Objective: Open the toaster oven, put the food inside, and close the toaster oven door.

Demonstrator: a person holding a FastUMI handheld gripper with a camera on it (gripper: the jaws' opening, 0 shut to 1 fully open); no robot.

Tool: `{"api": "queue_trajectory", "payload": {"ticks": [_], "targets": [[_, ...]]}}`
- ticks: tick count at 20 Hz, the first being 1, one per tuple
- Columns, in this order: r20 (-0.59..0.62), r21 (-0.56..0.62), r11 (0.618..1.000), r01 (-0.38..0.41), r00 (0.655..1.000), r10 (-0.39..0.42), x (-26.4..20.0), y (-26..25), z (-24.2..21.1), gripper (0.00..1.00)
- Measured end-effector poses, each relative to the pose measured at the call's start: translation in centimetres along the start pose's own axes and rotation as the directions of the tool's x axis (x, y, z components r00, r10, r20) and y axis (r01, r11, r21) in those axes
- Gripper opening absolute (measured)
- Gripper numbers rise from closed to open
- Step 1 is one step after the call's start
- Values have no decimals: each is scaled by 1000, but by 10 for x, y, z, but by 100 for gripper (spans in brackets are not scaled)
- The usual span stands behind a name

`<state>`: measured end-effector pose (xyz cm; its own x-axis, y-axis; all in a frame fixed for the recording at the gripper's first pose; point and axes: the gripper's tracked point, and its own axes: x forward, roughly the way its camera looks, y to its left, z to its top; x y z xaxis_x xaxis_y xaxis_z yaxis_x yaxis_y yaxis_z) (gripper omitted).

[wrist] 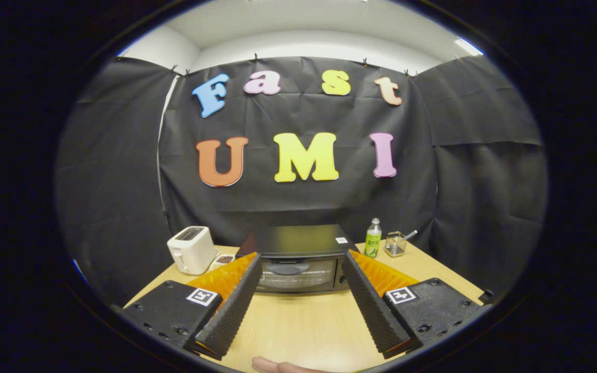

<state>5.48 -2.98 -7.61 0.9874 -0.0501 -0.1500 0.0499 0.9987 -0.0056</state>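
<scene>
A black toaster oven (298, 256) with a glass door stands at the far side of the wooden table (309, 326), straight ahead of my fingers. Its door (297, 274) is closed, with a dark handle across the top of the glass. My gripper (298, 264) is open and empty, held above the table short of the oven, its two fingers (233, 305) spread about as wide as the oven front. The food is partly hidden: a small dish (224, 260) with something dark sits between the white toaster and the oven.
A white pop-up toaster (191, 249) stands left of the oven. Right of the oven are a green-labelled bottle (373, 239) and a small wire basket (396, 243). A fingertip (278, 367) shows at the table's near edge.
</scene>
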Motion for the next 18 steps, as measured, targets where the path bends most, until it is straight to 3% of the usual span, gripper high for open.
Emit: {"api": "queue_trajectory", "payload": {"ticks": [6,11,18], "targets": [[-83,-39,999,-7,997,3,83,7,-35,100],[-109,-1,999,-51,993,51,155,14,-62,100],[-147,-48,998,-34,989,26,236,10,-105,100]]}}
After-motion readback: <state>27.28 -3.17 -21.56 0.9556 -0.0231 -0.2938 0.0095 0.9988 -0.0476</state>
